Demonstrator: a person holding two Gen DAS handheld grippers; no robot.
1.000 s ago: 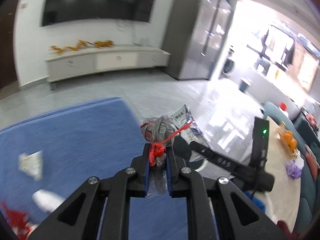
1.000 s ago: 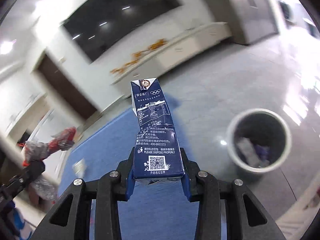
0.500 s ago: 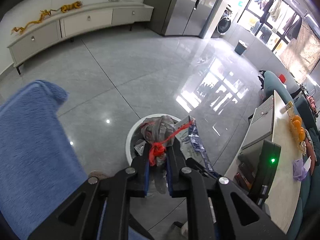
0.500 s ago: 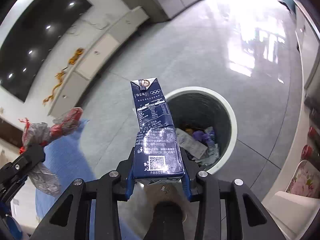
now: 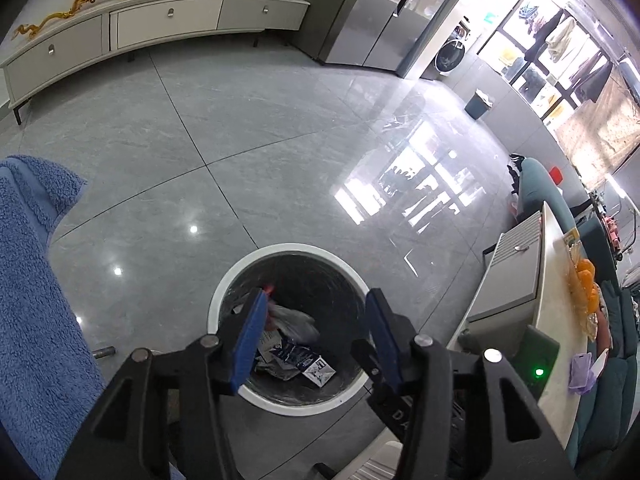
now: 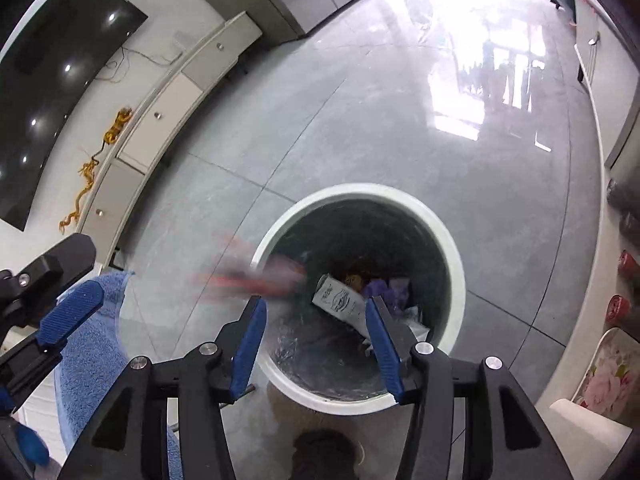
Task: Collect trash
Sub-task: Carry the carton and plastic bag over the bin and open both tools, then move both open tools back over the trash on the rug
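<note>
A round white-rimmed trash bin (image 5: pixel 224 292) stands on the grey floor, seen from above in both views (image 6: pixel 456 264). My left gripper (image 5: pixel 316 300) is open and empty above it. The grey plastic wrapper with red tie (image 5: pixel 292 320) lies inside, beside the dark blue milk carton (image 5: pixel 296 358). My right gripper (image 6: pixel 314 308) is open and empty over the bin. In the right wrist view the wrapper (image 6: pixel 260 278) is a red-grey blur at the rim, and the carton (image 6: pixel 340 300) lies inside. The left gripper's fingers (image 6: pixel 70 312) show at the left.
A blue towel-covered surface (image 5: pixel 32 300) lies left of the bin. A white sideboard (image 5: pixel 516 292) with oranges stands to the right. A low TV cabinet (image 5: pixel 160 20) runs along the far wall. A floral plate (image 6: pixel 608 376) sits at the right.
Both grippers opened over the bin. The left let go of the tied wrapper and the right let go of the milk carton; both have dropped into the bin.
</note>
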